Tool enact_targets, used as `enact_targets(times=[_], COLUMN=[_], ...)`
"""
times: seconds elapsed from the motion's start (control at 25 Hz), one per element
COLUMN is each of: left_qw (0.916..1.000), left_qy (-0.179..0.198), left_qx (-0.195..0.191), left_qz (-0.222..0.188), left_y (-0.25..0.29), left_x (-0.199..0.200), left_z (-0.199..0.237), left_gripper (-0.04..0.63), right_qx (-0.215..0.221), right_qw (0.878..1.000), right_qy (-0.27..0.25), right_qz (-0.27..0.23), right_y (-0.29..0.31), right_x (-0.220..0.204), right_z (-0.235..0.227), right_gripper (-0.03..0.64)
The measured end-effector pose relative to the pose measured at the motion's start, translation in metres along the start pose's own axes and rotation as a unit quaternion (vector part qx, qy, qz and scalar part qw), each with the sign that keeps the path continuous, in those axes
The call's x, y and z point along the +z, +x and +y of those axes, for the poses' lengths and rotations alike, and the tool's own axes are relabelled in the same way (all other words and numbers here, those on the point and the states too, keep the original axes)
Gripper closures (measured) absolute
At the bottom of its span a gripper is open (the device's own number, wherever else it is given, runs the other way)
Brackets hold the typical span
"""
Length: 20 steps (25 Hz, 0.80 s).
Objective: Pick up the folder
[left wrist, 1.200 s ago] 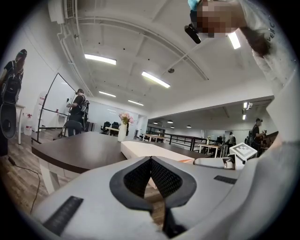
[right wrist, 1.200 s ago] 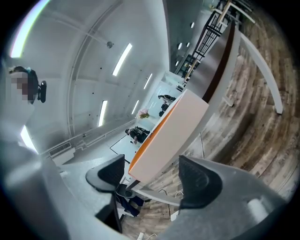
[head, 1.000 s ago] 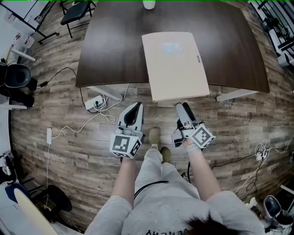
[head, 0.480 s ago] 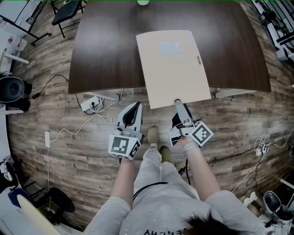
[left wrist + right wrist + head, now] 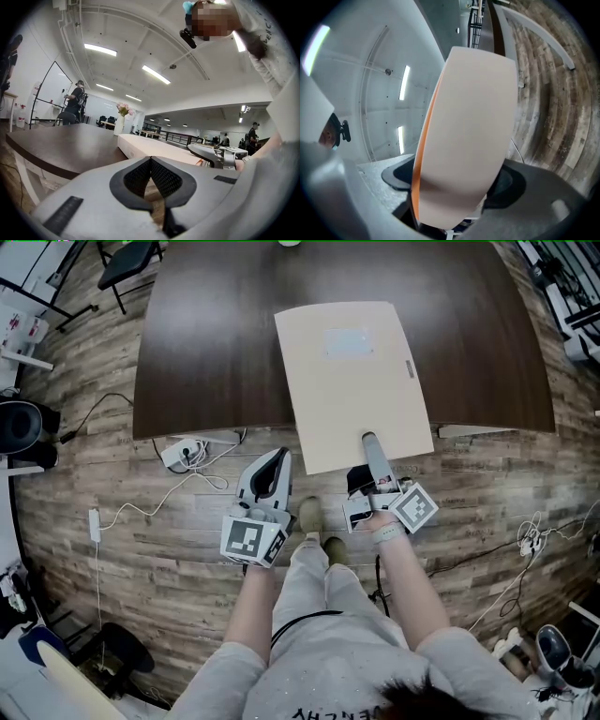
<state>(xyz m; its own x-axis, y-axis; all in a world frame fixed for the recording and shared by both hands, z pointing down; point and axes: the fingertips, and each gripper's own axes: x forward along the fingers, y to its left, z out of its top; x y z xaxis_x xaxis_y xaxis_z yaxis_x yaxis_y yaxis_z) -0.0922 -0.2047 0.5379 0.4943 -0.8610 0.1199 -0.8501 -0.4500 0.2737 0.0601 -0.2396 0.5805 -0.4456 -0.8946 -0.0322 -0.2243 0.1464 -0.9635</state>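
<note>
A thick beige folder (image 5: 352,381) lies on the dark brown table (image 5: 216,343), its near edge jutting out past the table's front. My right gripper (image 5: 367,442) is at that near edge, one jaw above the cover. In the right gripper view the folder (image 5: 473,131), with its orange-edged side, fills the space between the wide-spread jaws of my right gripper (image 5: 457,180); the pads do not press on it. My left gripper (image 5: 275,457) hangs shut over the floor, left of the folder and short of the table. Its closed tips (image 5: 150,159) point at the folder (image 5: 154,146).
A power strip with cables (image 5: 178,451) lies on the wood floor under the table's front edge. A chair (image 5: 127,259) stands at the far left. A vase with flowers (image 5: 120,123) sits at the table's far side. The person's feet (image 5: 312,517) are between the grippers.
Both grippers have moved forward toward the table. The right one rolled and slid its jaws around the folder's overhanging near edge; earlier it was short of it.
</note>
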Motion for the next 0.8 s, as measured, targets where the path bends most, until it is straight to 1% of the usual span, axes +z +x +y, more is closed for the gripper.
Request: enact_targets(times=[0.16,0.24,0.48,0.6,0.8], left_qw=[1.0000,1.0000,0.9999,0.9998,0.9998], left_qy=[0.002,0.004,0.004,0.005,0.004], left_qx=[-0.005,-0.008,-0.015,-0.017,-0.017], left_qz=[0.002,0.003,0.006,0.008,0.009], left_y=[0.009,0.013,0.022,0.024,0.022], left_x=[0.001,0.001,0.001,0.001,0.003], left_z=[0.004,0.007,0.017,0.019,0.023], left_gripper=[0.597,0.597,0.597,0.597,0.597], right_qx=[0.002,0.000,-0.010,-0.012,-0.003], right_qw=[1.000,0.999,0.999,0.999,0.997], right_qy=[0.026,0.035,0.035,0.039,0.063], right_qz=[-0.011,-0.017,-0.022,-0.026,-0.043], right_y=[0.006,0.007,0.014,0.015,0.013], right_x=[0.002,0.003,0.002,0.001,0.002], right_z=[-0.001,-0.004,-0.009,-0.012,-0.009], right_gripper=[0.200,0.221,0.254,0.282,0.315])
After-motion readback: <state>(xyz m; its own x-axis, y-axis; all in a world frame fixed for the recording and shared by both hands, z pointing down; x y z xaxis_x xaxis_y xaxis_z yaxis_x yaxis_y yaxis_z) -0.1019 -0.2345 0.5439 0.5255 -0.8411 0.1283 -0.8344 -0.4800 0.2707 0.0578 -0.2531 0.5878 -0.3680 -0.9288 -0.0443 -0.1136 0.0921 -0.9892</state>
